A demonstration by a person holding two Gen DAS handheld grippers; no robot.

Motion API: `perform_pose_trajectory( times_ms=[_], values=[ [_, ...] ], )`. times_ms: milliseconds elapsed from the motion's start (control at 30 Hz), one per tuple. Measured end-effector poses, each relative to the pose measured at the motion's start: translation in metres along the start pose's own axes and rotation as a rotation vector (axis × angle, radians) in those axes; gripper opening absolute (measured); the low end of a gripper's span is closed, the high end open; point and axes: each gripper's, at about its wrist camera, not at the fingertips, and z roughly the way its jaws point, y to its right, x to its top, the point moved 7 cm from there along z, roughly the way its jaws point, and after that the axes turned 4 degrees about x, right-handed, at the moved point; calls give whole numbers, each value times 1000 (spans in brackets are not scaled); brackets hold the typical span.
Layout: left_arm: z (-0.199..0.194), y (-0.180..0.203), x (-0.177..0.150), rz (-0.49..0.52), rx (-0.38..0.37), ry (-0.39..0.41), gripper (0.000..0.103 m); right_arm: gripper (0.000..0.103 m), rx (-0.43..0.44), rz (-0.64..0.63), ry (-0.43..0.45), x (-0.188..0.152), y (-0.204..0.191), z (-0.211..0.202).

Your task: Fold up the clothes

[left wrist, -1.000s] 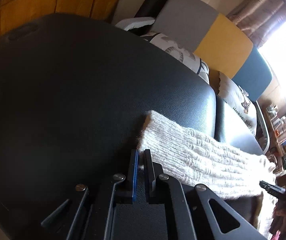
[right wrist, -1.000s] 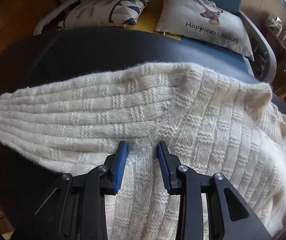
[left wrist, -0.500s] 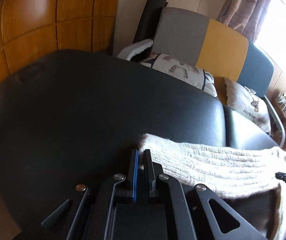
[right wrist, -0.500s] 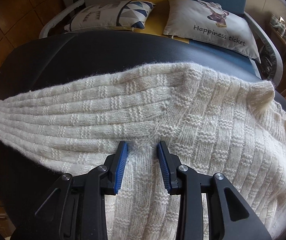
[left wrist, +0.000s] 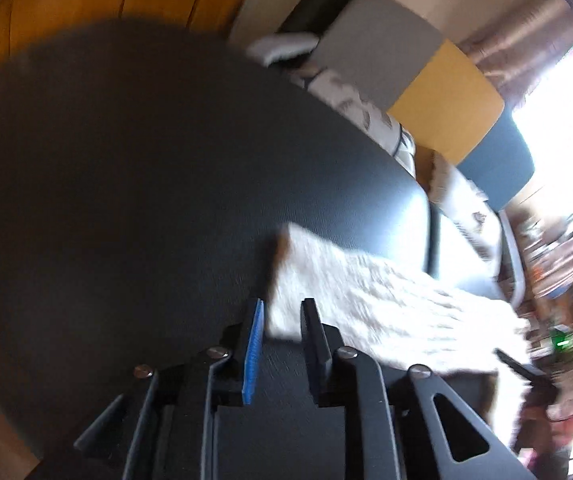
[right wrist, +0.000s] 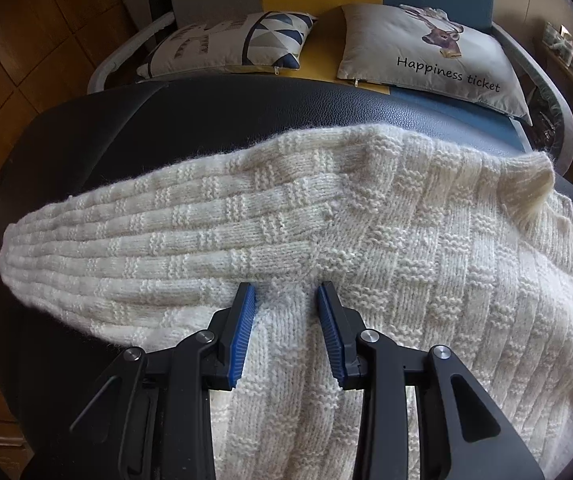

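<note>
Cream knit sweater (right wrist: 366,216) sleeve cuff (left wrist: 286,280) between opening left hand-held gripper (left wrist: 282,320); right hand-held gripper (right wrist: 286,300) part-open

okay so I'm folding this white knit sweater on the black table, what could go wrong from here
1. The left gripper is opening with the sleeve cuff just past its tips, apart from the pads; the stretched sleeve may creep back.
2. The right gripper is open over the sweater at the armpit; the loose knit could snag on a fingertip.
3. The cuff lies near the edge of the black table and could slide off.
</note>
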Motion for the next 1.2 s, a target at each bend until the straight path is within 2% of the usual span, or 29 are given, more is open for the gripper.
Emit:
perform_pose_trajectory(
  times_ms=[167, 300, 433, 567, 633, 667, 700, 733, 833, 900, 1000, 1067, 1200],
  values=[
    [14, 0, -30, -146, -166, -138, 24, 37, 3, -16, 18, -1, 1, 0],
    [26, 2, -34, -255, -220, -138, 26, 37, -2, -32, 31, -4, 0, -1],
    [36, 5, -22, -331, -219, -114, 28, 37, 3, -35, 25, -4, 0, -1],
    [47, 11, -10, -360, -205, -87, 29, 37, 11, -36, 31, -3, 1, -1],
    [50, 16, -5, -345, -180, -54, 24, 37, 12, -39, 35, -4, 1, -2],
    [49, 20, -2, -322, -169, -25, 19, 37, 12, -41, 37, -5, 1, -2],
    [48, 25, 1, -299, -158, 3, 8, 37, 11, -43, 38, -5, 1, -2],
    [48, 31, 4, -269, -149, 28, 5, 37, 10, -46, 39, -6, 0, -2],
    [35, 64, 14, -161, -144, 125, 5, 37, 11, -46, 41, -6, 0, -2],
    [20, 91, 21, -85, -168, 178, 4, 37, 14, -43, 42, -6, 0, -2],
    [-6, 132, 23, 111, -181, 254, 4, 37, 18, -39, 45, -6, 1, -3],
    [-16, 157, 15, 264, -169, 279, 4, 37, 22, -35, 44, -6, 1, -4],
    [-47, 199, -24, 601, -251, 304, 4, 40, 33, -28, 35, -5, 2, -5]
  ],
)
